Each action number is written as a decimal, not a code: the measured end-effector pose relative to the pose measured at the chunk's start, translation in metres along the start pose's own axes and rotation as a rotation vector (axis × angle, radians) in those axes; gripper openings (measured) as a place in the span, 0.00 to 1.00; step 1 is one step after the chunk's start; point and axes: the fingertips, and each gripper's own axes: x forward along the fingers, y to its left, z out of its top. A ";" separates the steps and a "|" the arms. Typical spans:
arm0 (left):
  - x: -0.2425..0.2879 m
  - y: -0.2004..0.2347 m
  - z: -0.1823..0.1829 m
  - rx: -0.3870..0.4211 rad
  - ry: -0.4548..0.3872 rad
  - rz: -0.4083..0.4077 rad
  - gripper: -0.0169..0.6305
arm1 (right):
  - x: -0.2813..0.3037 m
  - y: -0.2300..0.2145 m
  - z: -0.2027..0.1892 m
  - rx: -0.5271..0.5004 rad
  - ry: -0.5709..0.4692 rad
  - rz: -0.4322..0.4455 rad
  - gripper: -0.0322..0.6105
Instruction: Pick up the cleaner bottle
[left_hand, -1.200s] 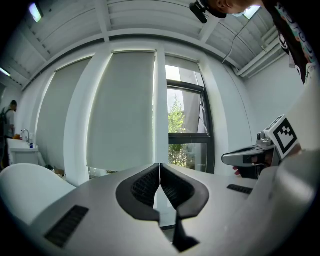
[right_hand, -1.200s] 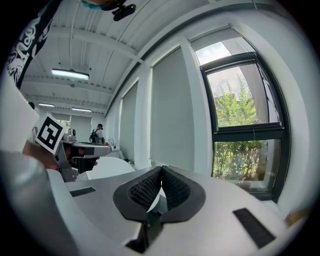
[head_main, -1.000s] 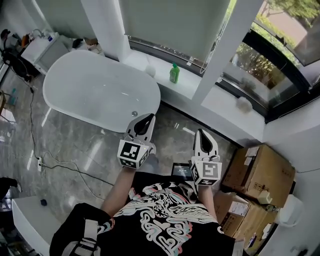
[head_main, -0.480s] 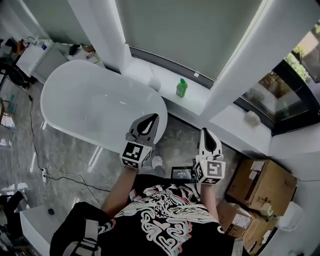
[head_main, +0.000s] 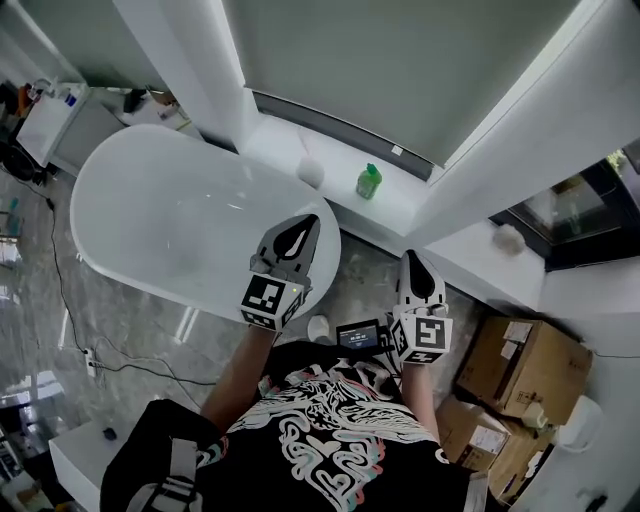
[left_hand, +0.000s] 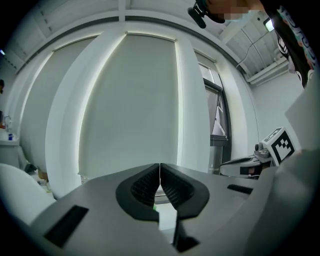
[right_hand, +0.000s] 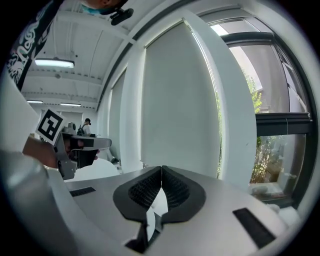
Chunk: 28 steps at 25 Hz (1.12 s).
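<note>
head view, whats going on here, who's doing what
A person holds a gripper in each hand beside a white bathtub, facing the window ledge where the green cleaner bottle stands upright. The left gripper and right gripper are both shut and empty, well short of the bottle. Nothing has been picked up yet.

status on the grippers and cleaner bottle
Left hand-held gripper shut, empty; right hand-held gripper shut, empty. Green cleaner bottle upright on the window sill, untouched, ahead of both. Bathtub rim under the left one; path from the right looks open.
</note>
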 end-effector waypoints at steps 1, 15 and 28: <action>0.002 0.003 0.000 0.000 0.000 0.001 0.05 | 0.002 0.001 0.001 0.002 -0.001 0.003 0.09; 0.023 0.043 0.000 -0.003 0.000 0.081 0.05 | 0.053 -0.020 0.014 -0.055 -0.012 0.055 0.09; 0.074 0.048 -0.033 -0.023 0.077 0.060 0.05 | 0.095 -0.049 -0.017 -0.002 0.050 0.058 0.09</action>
